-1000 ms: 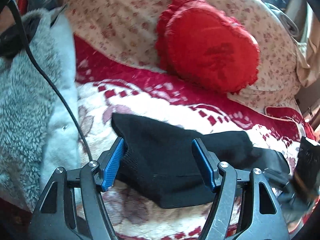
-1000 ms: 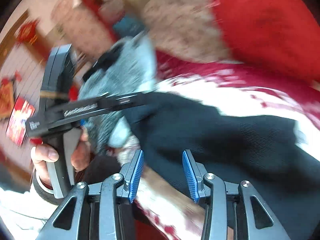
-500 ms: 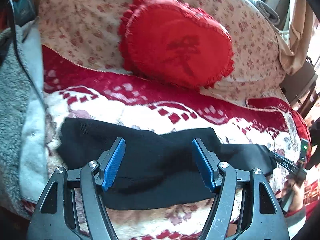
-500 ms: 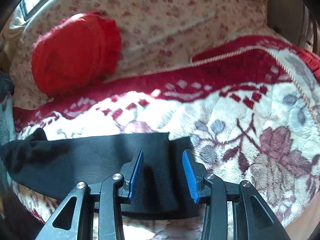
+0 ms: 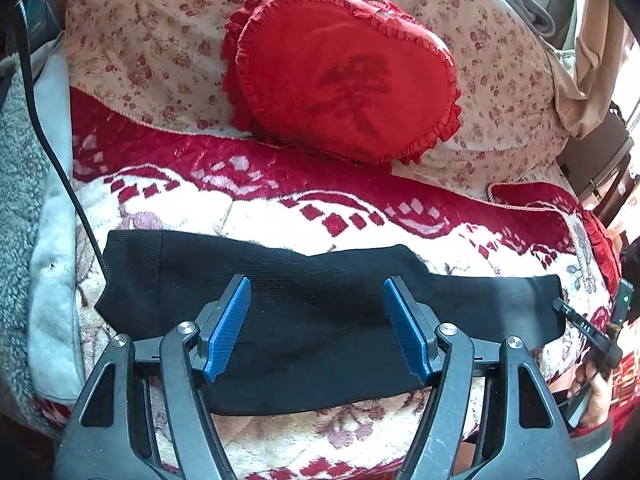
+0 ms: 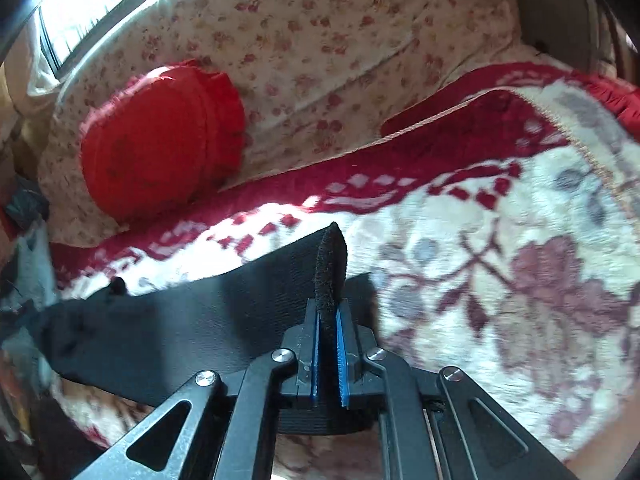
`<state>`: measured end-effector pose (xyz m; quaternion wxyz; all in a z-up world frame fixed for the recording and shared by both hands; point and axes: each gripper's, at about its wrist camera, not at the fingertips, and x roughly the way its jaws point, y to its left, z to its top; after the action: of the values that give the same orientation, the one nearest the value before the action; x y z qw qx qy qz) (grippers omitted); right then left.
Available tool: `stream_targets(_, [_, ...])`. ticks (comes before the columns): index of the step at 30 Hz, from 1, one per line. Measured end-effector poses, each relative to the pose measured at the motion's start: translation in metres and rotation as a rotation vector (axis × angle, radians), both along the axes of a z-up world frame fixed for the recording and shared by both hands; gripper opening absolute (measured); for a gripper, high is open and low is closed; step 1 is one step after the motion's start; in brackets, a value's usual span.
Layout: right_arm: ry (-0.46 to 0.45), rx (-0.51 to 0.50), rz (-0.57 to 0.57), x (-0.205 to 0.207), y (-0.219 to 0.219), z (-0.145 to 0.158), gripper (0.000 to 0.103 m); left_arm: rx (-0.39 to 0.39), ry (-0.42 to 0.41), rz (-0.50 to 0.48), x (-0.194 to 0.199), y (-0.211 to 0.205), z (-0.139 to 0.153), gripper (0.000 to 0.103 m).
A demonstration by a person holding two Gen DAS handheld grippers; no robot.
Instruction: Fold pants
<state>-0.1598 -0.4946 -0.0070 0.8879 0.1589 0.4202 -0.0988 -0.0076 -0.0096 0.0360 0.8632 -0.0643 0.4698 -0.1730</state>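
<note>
The left gripper [image 5: 316, 330] is pointing downward with its blue pads spread wide, gripping nothing. The right gripper [image 6: 329, 356] is pinching black fabric tight between its pads.

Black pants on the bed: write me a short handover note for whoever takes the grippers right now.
Right gripper: shut on the hem end of the black pants, edge pinched and lifted.
Left gripper: open, over the middle of the pants, holding nothing.
Pants lie stretched out lengthwise on the floral blanket, below the red heart cushion.
Done: end gripped. Left: likely carry that end across to fold, then flatten.
</note>
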Motion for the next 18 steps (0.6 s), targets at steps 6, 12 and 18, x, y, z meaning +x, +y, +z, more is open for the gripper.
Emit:
stream_targets(6, [0.130, 0.001, -0.028, 0.020, -0.005, -0.046, 0.007, 0.046, 0.021, 0.005, 0.003, -0.003, -0.024, 0.068])
stream_targets(12, [0.114, -0.109, -0.041, 0.018, 0.012, -0.013, 0.030, 0.049, 0.030, 0.020, 0.005, -0.003, -0.032, 0.068])
stream_targets(18, [-0.001, 0.056, 0.121, 0.037, 0.055, 0.012, 0.030, 0.082, -0.001, 0.002, 0.007, -0.024, -0.038, 0.068])
